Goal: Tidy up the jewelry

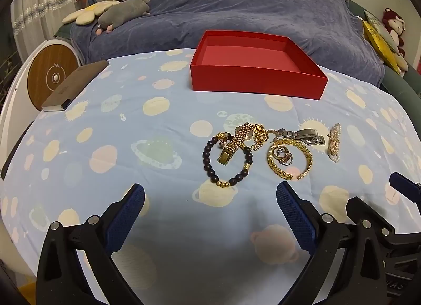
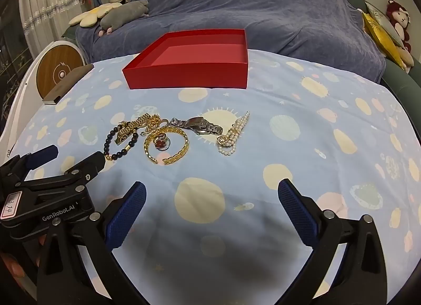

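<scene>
A pile of jewelry lies on the blue planet-print cloth: a dark bead bracelet [image 1: 226, 164] [image 2: 119, 144], a gold watch band [image 1: 235, 141] [image 2: 129, 127], a gold braided bangle [image 1: 289, 158] [image 2: 167, 145] with rings inside it [image 1: 282, 157], a silver watch [image 1: 302, 136] [image 2: 197, 124] and a pearl piece [image 1: 334, 141] [image 2: 234, 135]. An empty red box [image 1: 256, 81] [image 2: 189, 73] stands behind the pile. My left gripper [image 1: 210, 211] is open and empty, just short of the bead bracelet. My right gripper [image 2: 211, 208] is open and empty, in front of the pile's right side.
A brown notebook [image 1: 75, 85] [image 2: 67, 82] lies at the table's far left edge, beside a round wooden disc [image 1: 50, 73]. A sofa under a purple-blue blanket [image 1: 236, 7] with plush toys stands behind the table. The left gripper's body shows in the right wrist view [image 2: 47, 181].
</scene>
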Demonstrator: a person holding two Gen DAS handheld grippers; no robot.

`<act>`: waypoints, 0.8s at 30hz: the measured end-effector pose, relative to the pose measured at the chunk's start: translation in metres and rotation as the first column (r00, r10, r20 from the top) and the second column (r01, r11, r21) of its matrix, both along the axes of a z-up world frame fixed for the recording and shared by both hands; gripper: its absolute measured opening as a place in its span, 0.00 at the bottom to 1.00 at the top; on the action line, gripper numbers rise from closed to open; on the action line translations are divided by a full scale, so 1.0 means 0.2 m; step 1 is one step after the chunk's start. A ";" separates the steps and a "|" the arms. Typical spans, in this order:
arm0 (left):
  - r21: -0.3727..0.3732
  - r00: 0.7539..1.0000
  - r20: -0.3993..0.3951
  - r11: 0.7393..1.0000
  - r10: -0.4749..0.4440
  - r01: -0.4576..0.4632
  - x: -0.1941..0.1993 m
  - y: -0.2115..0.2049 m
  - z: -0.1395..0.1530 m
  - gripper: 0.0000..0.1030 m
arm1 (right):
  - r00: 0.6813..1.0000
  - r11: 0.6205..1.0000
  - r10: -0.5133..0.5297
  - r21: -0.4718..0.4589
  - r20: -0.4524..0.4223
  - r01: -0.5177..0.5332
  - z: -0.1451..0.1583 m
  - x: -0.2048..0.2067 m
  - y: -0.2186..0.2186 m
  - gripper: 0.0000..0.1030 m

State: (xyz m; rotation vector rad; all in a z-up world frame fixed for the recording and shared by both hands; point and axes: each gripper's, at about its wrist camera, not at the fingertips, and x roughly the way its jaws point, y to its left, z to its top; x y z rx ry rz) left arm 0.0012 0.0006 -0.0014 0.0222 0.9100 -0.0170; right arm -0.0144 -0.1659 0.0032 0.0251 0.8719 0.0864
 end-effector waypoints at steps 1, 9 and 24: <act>-0.001 1.000 -0.005 1.000 0.004 -0.004 0.00 0.00 0.00 0.95 | 1.000 1.000 0.001 0.003 -0.001 -0.001 0.00 0.00 0.00 0.95; 0.009 1.000 0.015 1.000 -0.012 0.012 -0.01 -0.03 0.01 0.95 | 1.000 1.000 0.000 0.004 0.004 0.000 0.00 0.00 0.00 0.95; 0.010 1.000 0.007 1.000 -0.016 0.015 -0.01 -0.02 0.00 0.95 | 1.000 1.000 0.001 0.001 0.005 -0.001 0.00 -0.01 0.00 0.95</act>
